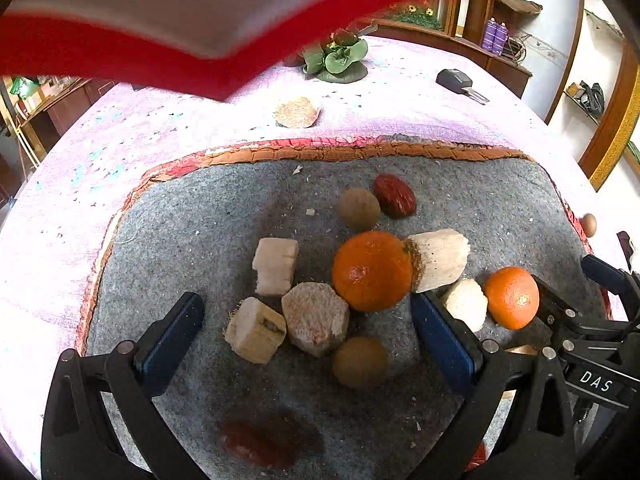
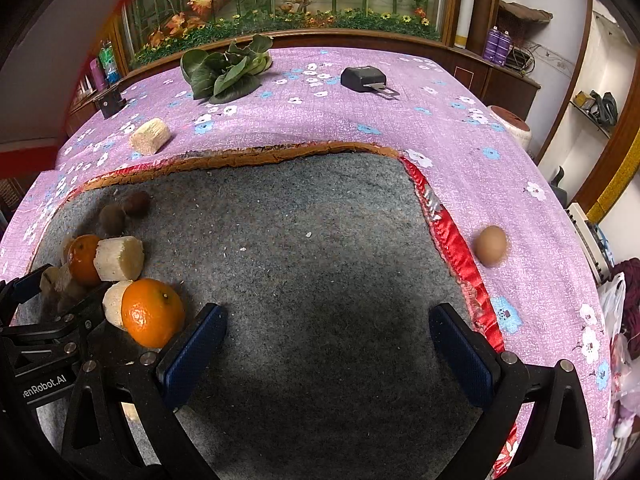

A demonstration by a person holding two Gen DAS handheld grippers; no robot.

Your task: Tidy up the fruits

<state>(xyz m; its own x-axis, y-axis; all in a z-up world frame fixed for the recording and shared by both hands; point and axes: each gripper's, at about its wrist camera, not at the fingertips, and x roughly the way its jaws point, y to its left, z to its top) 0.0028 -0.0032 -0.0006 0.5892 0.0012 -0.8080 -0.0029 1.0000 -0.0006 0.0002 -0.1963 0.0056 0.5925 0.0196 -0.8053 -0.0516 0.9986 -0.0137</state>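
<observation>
A grey felt mat [image 1: 200,220] holds a cluster of fruit. In the left wrist view I see a large orange [image 1: 372,270], a second orange [image 1: 512,298], several pale cut sugarcane chunks [image 1: 276,266], two brown round fruits [image 1: 359,209], and a red date [image 1: 395,195]. Another red date [image 1: 256,442] lies blurred near the camera. My left gripper [image 1: 308,332] is open, its fingers straddling the cane chunks. My right gripper [image 2: 326,344] is open and empty over bare mat [image 2: 320,260]; the second orange [image 2: 152,312] sits just left of its left finger.
A red-edged object [image 1: 120,40] hangs blurred across the top of the left view. On the purple flowered cloth [image 2: 440,120] lie leafy greens [image 2: 224,70], a cane piece [image 2: 150,136], a black device [image 2: 364,78] and an egg [image 2: 490,246].
</observation>
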